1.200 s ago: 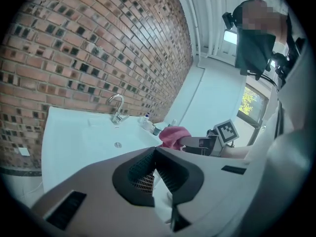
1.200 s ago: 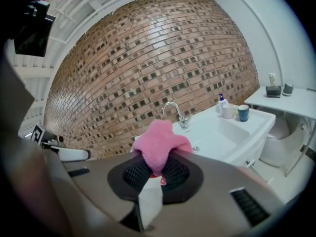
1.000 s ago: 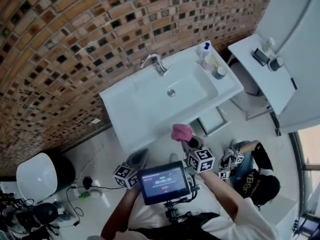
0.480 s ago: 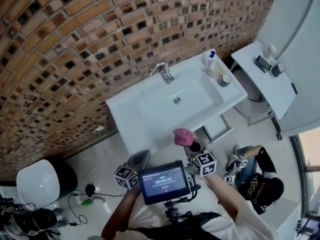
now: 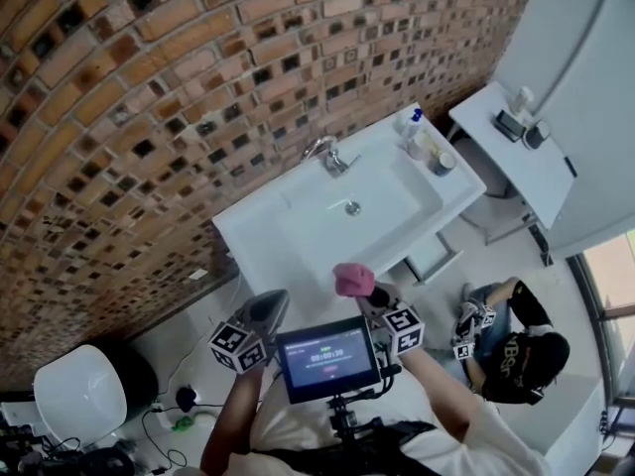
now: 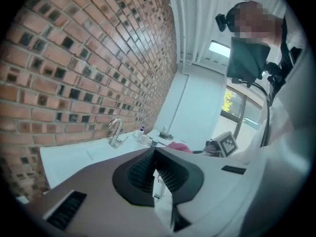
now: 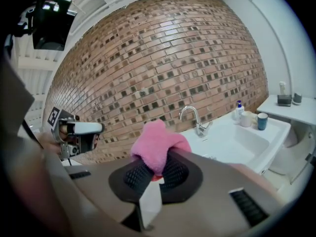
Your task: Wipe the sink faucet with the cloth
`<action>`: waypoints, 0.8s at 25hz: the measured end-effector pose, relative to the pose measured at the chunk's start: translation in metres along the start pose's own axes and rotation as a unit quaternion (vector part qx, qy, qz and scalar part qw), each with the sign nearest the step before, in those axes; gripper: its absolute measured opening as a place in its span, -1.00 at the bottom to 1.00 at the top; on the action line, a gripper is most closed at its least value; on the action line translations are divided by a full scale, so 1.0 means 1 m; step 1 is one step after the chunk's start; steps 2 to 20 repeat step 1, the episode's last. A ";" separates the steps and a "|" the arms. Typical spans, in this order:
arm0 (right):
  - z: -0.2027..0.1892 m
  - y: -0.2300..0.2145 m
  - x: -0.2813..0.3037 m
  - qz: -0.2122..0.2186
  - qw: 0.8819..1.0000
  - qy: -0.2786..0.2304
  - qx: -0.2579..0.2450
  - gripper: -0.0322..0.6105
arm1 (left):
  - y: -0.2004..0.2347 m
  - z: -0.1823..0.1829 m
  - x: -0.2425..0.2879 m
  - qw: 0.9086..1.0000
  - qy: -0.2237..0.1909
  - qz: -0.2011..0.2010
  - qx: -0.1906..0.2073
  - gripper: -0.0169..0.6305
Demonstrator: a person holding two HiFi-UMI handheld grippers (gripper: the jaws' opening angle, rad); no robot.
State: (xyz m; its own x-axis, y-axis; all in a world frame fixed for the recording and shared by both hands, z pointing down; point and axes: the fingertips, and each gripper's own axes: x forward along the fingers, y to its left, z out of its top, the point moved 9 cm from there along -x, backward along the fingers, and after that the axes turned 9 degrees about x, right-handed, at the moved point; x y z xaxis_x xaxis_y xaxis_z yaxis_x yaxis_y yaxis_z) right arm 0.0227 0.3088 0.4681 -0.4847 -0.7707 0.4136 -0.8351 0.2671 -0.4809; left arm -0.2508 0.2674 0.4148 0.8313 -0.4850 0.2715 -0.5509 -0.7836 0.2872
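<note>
Cloth (image 7: 157, 144) pinched in our right gripper (image 7: 156, 171), left gripper (image 6: 154, 155) pressed together and empty, faucet (image 5: 327, 153) at twelve o'clock, well apart, not yet wiped.

A white sink surface (image 5: 253, 241) is fixed against the brick wall (image 5: 149, 117), with a basin (image 5: 387, 191) sunk into it. A chrome faucet (image 5: 327, 153) is mounted on the back edge, at the wall. At the right rear corner a blue-capped bottle (image 5: 411, 121), a pale cup (image 5: 423, 145) and a dark cup (image 5: 442, 164) are grouped close together. A second white surface (image 5: 526, 177) is noted to the right, apart from the sink. A dark flat item (image 5: 506, 124), a round item (image 5: 537, 133) and a small white bottle (image 5: 521, 98) are set at its far end. On the white floor (image 5: 198, 335), cables (image 5: 184, 400) and a white rounded object (image 5: 79, 395) are recorded at lower left.
</note>
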 end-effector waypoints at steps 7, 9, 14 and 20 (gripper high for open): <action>-0.001 0.003 0.003 -0.003 1.000 0.001 0.003 -0.76 | 0.004 0.010 -0.004 1.000 0.001 -0.012 0.018 -0.99; -0.001 0.003 0.003 -0.003 1.000 0.001 0.003 -0.76 | 0.004 0.010 -0.004 1.000 0.001 -0.012 0.018 -0.99; -0.001 0.003 0.003 -0.003 1.000 0.001 0.003 -0.76 | 0.004 0.010 -0.004 1.000 0.001 -0.012 0.018 -0.99; -0.001 0.003 0.003 -0.003 1.000 0.001 0.003 -0.76 | 0.004 0.010 -0.004 1.000 0.001 -0.012 0.018 -0.99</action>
